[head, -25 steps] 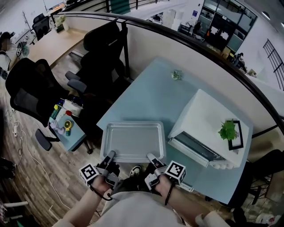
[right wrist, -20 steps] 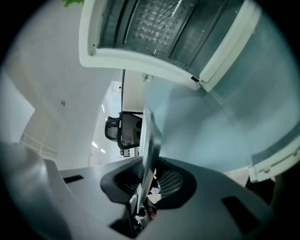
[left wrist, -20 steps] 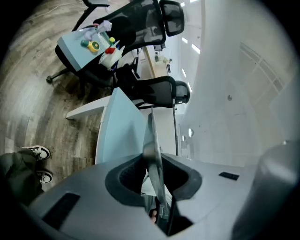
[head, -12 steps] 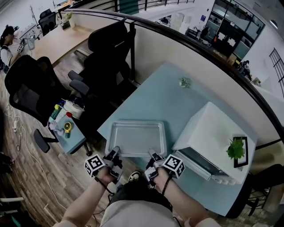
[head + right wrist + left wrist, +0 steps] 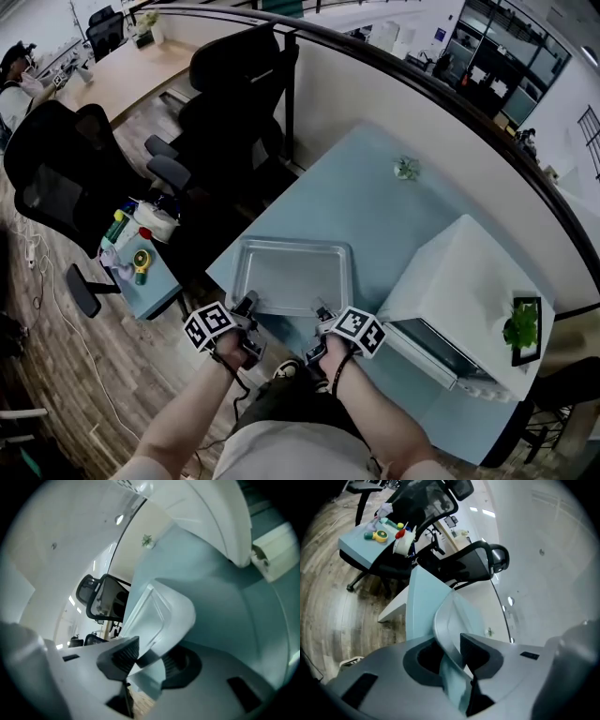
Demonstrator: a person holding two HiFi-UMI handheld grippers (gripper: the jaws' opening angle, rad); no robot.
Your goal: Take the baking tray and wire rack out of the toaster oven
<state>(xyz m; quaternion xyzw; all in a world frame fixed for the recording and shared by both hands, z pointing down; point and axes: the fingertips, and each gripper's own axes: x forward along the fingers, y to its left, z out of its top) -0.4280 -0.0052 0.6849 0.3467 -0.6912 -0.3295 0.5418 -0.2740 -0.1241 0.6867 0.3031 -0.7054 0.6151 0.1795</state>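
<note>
Head view: the shallow rectangular silver metal baking tray [image 5: 291, 277] lies flat on the light-blue counter [image 5: 361, 197]. It is outside the white box-shaped toaster oven [image 5: 464, 281] and just left of it, with its near rim close to the counter's near edge. The left tool [image 5: 247, 306] and right tool [image 5: 322, 314] both meet that near rim, one toward each corner. The wire rack shows in no view; judged not yet out. Left gripper view: the jaws have just been opening. The tray rim runs between them with a gap on one side, so the hold reads as loosened, not clamped. Right gripper view: the same, jaws just opened further, rim between the pads, no firm pinch evident. Step in hand, as judged: letting go of the tray. To do it well, part both tools evenly and clear both faces of the rim before backing off. Withdraw along the rim's plane so that no pad drags the tray toward the counter edge.
</note>
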